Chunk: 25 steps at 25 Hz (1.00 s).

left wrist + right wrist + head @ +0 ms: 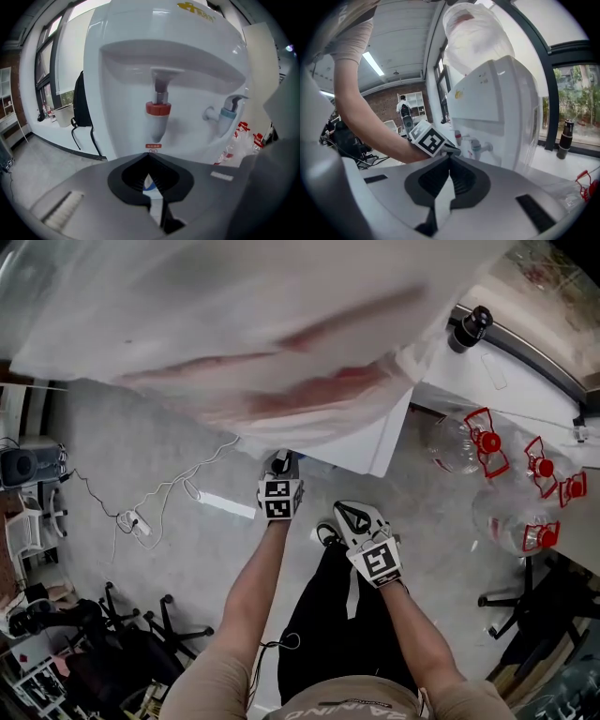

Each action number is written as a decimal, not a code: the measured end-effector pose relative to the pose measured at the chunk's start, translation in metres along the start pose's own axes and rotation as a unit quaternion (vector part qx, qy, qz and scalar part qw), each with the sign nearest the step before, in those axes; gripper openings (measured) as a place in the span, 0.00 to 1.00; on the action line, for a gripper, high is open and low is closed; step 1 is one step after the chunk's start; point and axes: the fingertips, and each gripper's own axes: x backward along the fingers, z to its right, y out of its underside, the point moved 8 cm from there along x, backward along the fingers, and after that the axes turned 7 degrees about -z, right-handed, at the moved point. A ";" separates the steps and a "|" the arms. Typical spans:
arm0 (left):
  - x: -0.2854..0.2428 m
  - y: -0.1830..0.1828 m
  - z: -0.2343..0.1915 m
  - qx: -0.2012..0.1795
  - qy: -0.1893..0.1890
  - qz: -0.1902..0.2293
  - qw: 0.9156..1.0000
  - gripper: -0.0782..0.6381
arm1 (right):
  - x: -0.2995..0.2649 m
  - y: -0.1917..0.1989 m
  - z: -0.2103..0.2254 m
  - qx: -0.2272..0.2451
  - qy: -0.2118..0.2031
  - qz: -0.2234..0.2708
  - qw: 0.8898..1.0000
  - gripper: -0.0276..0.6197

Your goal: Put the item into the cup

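My left gripper (149,155) has its jaws closed tip to tip. A white-and-blue patch shows in the gap behind them, and I can't tell whether it is held or only background. The red tap (158,108) stands straight ahead and a little above, with the blue tap (228,114) to its right, both on the dispenser (197,65). My right gripper (450,157) is closed too and empty, nearer me and farther from the taps. No cup or item shows in any view.
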 end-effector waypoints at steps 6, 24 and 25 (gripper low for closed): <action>-0.019 -0.003 -0.001 0.003 -0.007 -0.011 1.000 0.12 | -0.001 -0.002 0.006 0.004 -0.005 0.001 1.000 0.06; -0.018 0.005 -0.009 0.024 -0.022 -0.024 0.999 0.12 | 0.000 0.002 0.000 0.012 -0.025 -0.001 1.000 0.06; -0.017 0.006 -0.010 0.029 -0.022 -0.027 0.999 0.12 | 0.001 0.001 -0.001 0.013 -0.027 -0.002 1.000 0.06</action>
